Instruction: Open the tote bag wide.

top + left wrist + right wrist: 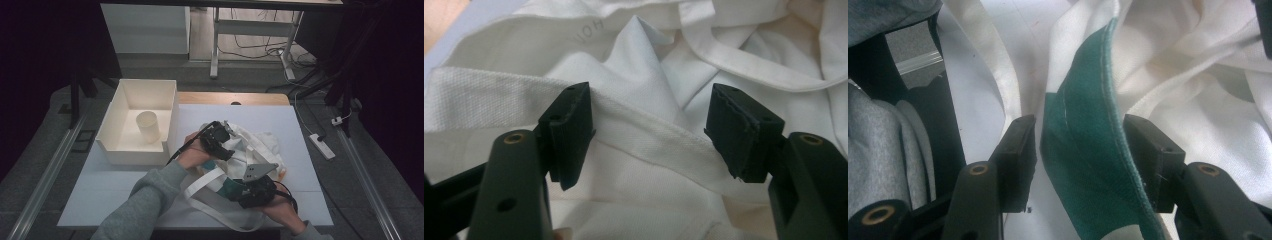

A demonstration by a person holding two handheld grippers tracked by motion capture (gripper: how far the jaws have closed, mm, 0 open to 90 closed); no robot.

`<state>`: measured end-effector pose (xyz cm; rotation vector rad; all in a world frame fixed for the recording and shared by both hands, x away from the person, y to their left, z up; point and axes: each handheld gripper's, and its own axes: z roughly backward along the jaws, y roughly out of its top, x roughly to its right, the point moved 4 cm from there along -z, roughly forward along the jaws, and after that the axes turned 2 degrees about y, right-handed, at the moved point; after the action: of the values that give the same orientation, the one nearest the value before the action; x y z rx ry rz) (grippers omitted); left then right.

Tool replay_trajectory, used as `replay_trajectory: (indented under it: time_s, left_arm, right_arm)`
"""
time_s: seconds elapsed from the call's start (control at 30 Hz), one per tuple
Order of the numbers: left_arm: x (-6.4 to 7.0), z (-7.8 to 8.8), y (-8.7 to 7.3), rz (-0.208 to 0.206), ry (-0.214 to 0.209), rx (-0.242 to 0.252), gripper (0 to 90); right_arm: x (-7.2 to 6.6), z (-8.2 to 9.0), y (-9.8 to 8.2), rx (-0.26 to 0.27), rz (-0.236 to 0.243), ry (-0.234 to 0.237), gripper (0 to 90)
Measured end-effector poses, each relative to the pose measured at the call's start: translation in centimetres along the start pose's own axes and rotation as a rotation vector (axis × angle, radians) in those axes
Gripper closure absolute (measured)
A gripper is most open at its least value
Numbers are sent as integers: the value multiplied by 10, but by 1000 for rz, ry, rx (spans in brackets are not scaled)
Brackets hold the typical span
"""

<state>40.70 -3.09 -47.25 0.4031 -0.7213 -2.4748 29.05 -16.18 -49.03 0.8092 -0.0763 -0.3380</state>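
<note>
A crumpled white cloth bag (pixel 260 145) with a green panel (pixel 229 186) and long white straps (pixel 200 200) lies on the table. My left gripper (pixel 227 147) hovers over the bag's upper left part. In the left gripper view its jaws (pixel 649 135) stand apart over a white woven strap (pixel 649 150), which runs across between them and passes under the left pad. My right gripper (pixel 241 190) sits at the bag's near edge. Its jaws (pixel 1080 160) straddle an upright fold of the green panel (pixel 1088 165) without squeezing it.
A white open box (pixel 114 107) stands at the table's left with a pale cup (pixel 148 126) inside. A white sheet (pixel 300 160) covers the table. A grey sleeve (pixel 878 150) lies close to the right gripper's left side. A power strip (pixel 321 146) lies on the floor at right.
</note>
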Motion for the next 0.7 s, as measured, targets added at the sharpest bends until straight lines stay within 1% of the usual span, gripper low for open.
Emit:
replay_trajectory:
  time_s: [0.07,0.23,0.3,0.37,0.43,0.47,0.5,0.53,0.57,0.67,0.7]
  left_arm:
    - [0,-5,-2,10,-9,-11,342]
    - [-1,-24,-11,19,-14,-87,336]
    - [-1,-34,-16,19,-16,-119,340]
    - [-2,-41,-21,30,-22,-135,363]
    - [-5,-44,-24,43,-25,-136,424]
    - [-7,-44,-25,45,-22,-138,477]
    - [-8,-43,-25,46,-20,-141,533]
    - [-9,-43,-26,38,-9,-147,594]
    - [-10,-42,-27,36,-11,-149,646]
    - [-11,-40,-28,18,-5,-153,758]
    - [-11,-39,-28,13,0,-148,786]
  right_arm:
    - [0,-2,-1,-2,-2,2,484]
    - [-1,-5,-2,-14,1,6,504]
    - [-1,-7,-3,-22,0,5,530]
    - [-1,-9,-5,-33,0,16,581]
    - [-2,-10,-6,-41,4,29,634]
    - [-3,-10,-7,-44,9,25,661]
    - [-3,-10,-7,-51,16,12,709]
    - [-3,-10,-7,-57,18,12,766]
    - [-4,-11,-7,-59,11,41,790]
    - [-8,-13,-9,-91,39,40,844]
    - [-10,-14,-9,-98,46,39,849]
